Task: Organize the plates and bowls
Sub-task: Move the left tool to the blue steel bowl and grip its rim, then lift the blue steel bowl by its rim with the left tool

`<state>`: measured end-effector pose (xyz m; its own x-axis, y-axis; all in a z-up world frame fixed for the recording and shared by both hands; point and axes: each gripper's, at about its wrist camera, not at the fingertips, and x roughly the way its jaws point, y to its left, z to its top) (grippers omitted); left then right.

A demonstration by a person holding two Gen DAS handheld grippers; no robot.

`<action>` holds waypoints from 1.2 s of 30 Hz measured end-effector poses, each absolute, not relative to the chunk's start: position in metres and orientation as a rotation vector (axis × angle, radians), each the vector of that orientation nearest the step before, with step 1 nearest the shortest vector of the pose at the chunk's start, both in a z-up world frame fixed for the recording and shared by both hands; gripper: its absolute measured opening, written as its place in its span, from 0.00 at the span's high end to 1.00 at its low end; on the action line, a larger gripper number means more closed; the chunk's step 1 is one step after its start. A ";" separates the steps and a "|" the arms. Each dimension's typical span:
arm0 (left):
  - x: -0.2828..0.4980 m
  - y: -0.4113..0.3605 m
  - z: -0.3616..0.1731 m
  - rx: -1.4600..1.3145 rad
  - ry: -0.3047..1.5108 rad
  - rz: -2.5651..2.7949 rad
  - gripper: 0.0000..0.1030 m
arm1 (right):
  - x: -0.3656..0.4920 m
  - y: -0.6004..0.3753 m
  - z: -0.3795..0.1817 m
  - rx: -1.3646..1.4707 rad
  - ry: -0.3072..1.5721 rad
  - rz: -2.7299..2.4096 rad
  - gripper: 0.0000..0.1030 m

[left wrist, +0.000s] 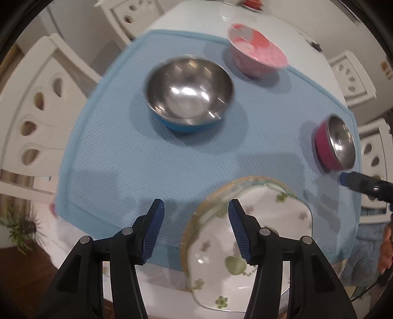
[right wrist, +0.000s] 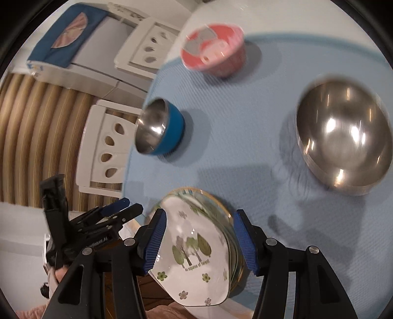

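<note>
A white floral plate lies on top of a gold-rimmed glass plate at the near edge of the blue mat. My left gripper hangs open above the stack's left rim, one finger over the plate and one over the mat. My right gripper is open too, with the plate seen below between its fingers and no pad pressing on it. Further back stand a blue-sided steel bowl, a pink bowl and a magenta-sided steel bowl.
A large steel bowl fills the right of the right wrist view. White chairs ring the white table. The plate stack overhangs the table's near edge. A blue-covered white appliance stands behind.
</note>
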<state>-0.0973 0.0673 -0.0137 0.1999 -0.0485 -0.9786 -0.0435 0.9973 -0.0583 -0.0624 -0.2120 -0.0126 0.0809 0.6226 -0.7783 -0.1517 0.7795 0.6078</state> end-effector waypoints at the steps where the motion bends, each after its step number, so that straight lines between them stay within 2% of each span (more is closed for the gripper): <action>1: -0.092 0.074 -0.004 -0.061 1.368 0.015 0.49 | -0.056 -0.211 -0.002 0.402 1.375 0.619 0.47; 3: -0.077 0.092 0.025 -0.022 1.333 0.026 0.42 | -0.042 -0.206 0.022 0.355 1.368 0.660 0.47; 5: -0.064 0.109 0.049 -0.012 1.298 0.032 0.29 | -0.028 -0.193 0.055 0.285 1.334 0.697 0.46; 6: -0.053 0.120 0.063 -0.015 1.277 0.028 0.29 | -0.022 -0.186 0.071 0.266 1.307 0.721 0.45; 8: -0.035 0.137 0.076 -0.025 1.252 0.007 0.29 | -0.008 -0.172 0.098 0.287 1.261 0.766 0.33; 11: -0.003 0.157 0.076 -0.044 1.230 -0.030 0.29 | 0.008 -0.148 0.118 0.319 1.187 0.780 0.30; 14: 0.021 0.166 0.050 -0.082 1.266 -0.080 0.29 | 0.026 -0.119 0.098 0.383 1.203 0.712 0.30; 19: 0.039 0.153 -0.008 -0.073 1.364 -0.173 0.29 | 0.040 -0.082 0.022 0.398 1.333 0.551 0.30; 24: 0.044 0.141 -0.055 -0.051 1.436 -0.208 0.31 | 0.042 -0.071 -0.040 0.470 1.423 0.454 0.36; 27: 0.047 0.137 -0.072 -0.030 1.458 -0.226 0.38 | 0.044 -0.067 -0.061 0.494 1.449 0.412 0.36; 29: 0.049 0.135 -0.078 -0.009 1.457 -0.235 0.48 | 0.045 -0.065 -0.071 0.507 1.456 0.391 0.38; 32: 0.053 0.132 -0.083 -0.006 1.454 -0.264 0.51 | 0.050 -0.060 -0.082 0.520 1.467 0.366 0.42; 33: 0.054 0.131 -0.084 -0.006 1.447 -0.274 0.56 | 0.051 -0.057 -0.085 0.522 1.472 0.363 0.43; 35: 0.055 0.127 -0.086 0.008 1.447 -0.283 0.74 | 0.054 -0.052 -0.090 0.519 1.482 0.361 0.48; 36: 0.056 0.125 -0.087 0.009 1.449 -0.292 0.77 | 0.055 -0.047 -0.091 0.506 1.486 0.359 0.50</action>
<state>0.0565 0.1252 -0.0874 0.0929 -0.1910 -0.9772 0.2018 0.9647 -0.1693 0.0551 -0.0472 -0.0914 0.0628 0.5242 -0.8492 0.0790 0.8457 0.5279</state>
